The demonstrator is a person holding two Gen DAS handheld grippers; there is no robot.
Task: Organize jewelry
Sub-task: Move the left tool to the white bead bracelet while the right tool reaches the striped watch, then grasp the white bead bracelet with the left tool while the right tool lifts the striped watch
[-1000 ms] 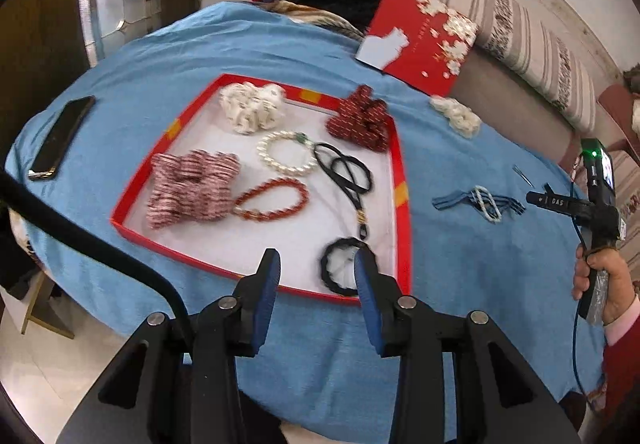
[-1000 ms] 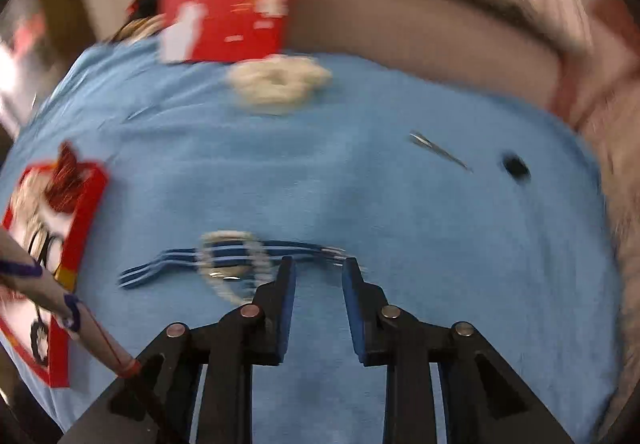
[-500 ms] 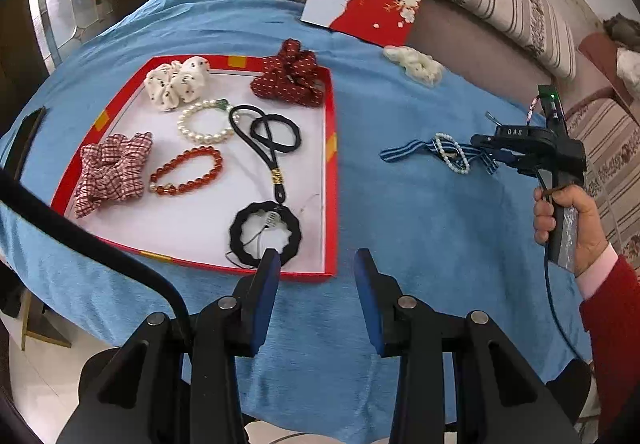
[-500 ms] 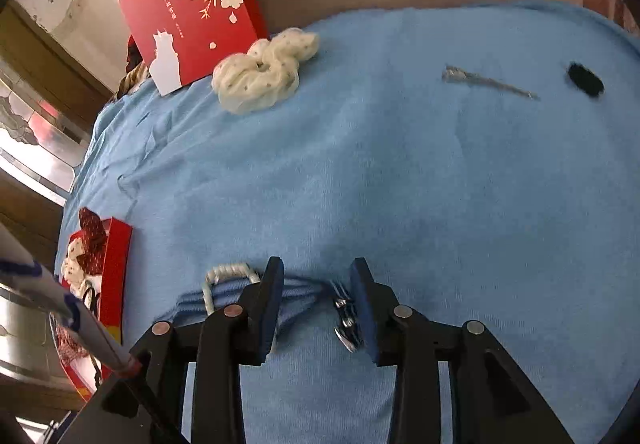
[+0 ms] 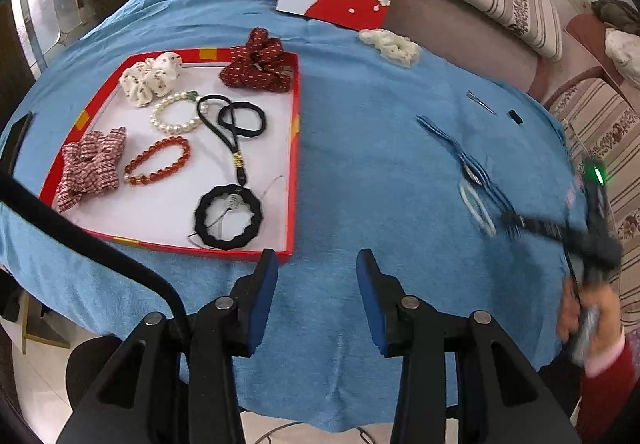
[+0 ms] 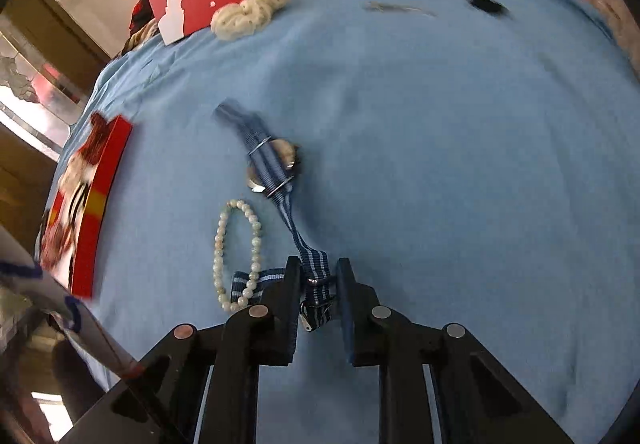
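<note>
Blue striped watch (image 6: 272, 164) is lying on the blue tablecloth (image 6: 440, 124), well apart from the red tray (image 5: 294, 180), case face-down as far as one can tell. Its buckle end is sitting between the fingers of the right gripper (image 6: 317, 284), and the jaws are standing close on either side of the strap; whether they are actually pinching it I cannot tell (a sliver of gap seems to be showing on each side).

Pale bead bracelet (image 6: 236, 252) is lying just beside the strap, its lower end overlapping a folded strap tail, touching.

Left gripper (image 5: 317, 276) is hovering wide open and empty over the cloth near the tray's corner. In the tray: scrunchies, pearl bracelet (image 5: 176, 114), red bead bracelet (image 5: 158, 160), black cord pieces.

Step in hand, by my reading: picking up the watch for transfer to the tray. Next move is calling for a firm close on the strap, then a lift that is not dragging the bead bracelet along. The limp strap will likely dangle.
</note>
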